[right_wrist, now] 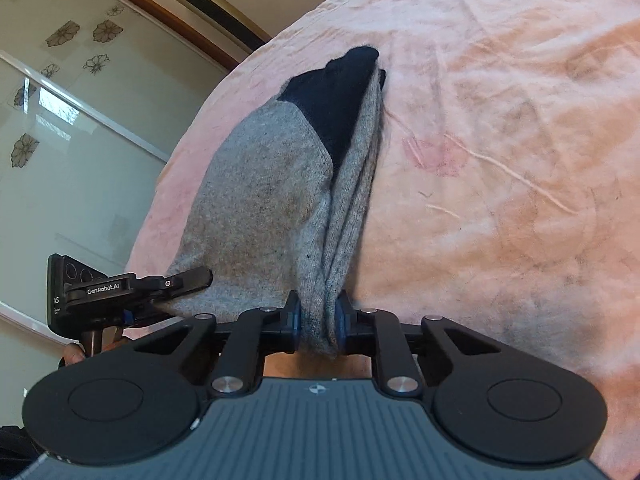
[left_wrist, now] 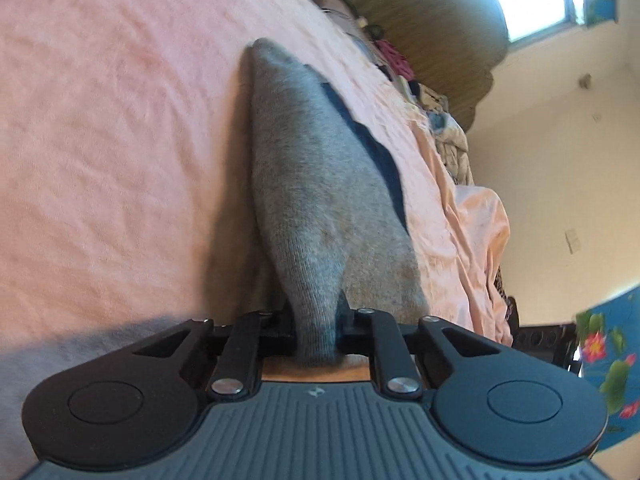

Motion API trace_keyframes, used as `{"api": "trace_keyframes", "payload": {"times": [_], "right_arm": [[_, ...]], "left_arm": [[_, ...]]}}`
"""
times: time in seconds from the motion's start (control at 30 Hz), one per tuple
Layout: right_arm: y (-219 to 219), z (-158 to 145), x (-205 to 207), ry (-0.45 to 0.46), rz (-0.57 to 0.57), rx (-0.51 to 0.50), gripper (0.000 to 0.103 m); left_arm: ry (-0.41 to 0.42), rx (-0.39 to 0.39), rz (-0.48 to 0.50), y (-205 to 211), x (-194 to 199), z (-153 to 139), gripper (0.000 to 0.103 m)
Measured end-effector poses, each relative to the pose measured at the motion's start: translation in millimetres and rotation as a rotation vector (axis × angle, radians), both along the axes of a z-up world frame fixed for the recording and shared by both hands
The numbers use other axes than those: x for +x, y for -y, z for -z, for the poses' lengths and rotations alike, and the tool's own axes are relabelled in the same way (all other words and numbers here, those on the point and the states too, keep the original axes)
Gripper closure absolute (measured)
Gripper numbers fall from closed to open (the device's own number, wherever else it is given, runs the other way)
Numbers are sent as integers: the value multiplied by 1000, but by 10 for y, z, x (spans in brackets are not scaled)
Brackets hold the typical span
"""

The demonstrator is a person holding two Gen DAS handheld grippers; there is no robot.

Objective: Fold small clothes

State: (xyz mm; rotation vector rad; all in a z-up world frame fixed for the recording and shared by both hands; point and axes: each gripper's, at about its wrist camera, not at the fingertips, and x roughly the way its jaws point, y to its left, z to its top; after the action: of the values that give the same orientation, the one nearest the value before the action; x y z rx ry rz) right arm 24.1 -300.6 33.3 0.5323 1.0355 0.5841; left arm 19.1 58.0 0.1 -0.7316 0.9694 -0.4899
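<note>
A grey sock (left_wrist: 312, 200) with a dark navy patch lies stretched on the pink bedsheet (left_wrist: 100, 120). My left gripper (left_wrist: 318, 328) is shut on one end of it, the knit bunched between the jaws. In the right wrist view the same grey sock (right_wrist: 264, 208), with its navy toe (right_wrist: 340, 92) far from me, is pinched by my right gripper (right_wrist: 318, 326), which is shut on a gathered fold. The left gripper (right_wrist: 192, 280) also shows at the left, holding the sock's near edge.
A pile of mixed clothes (left_wrist: 400, 64) and a large olive cushion (left_wrist: 432, 20) lie at the far side of the bed. A crumpled pink sheet edge (left_wrist: 480, 240) hangs at the right. A wardrobe with flowered panels (right_wrist: 60, 120) stands beyond the bed's edge.
</note>
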Motion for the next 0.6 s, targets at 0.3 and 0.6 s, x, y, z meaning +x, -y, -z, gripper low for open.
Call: {"api": "trace_keyframes", "payload": {"times": [0.3, 0.6], "right_arm": [[115, -104, 19, 37, 17, -18, 37], [-6, -373, 888, 136, 151, 10, 24]], "left_arm": [[69, 125, 29, -69, -217, -123, 82], [400, 355, 38, 252, -516, -580, 33]]}}
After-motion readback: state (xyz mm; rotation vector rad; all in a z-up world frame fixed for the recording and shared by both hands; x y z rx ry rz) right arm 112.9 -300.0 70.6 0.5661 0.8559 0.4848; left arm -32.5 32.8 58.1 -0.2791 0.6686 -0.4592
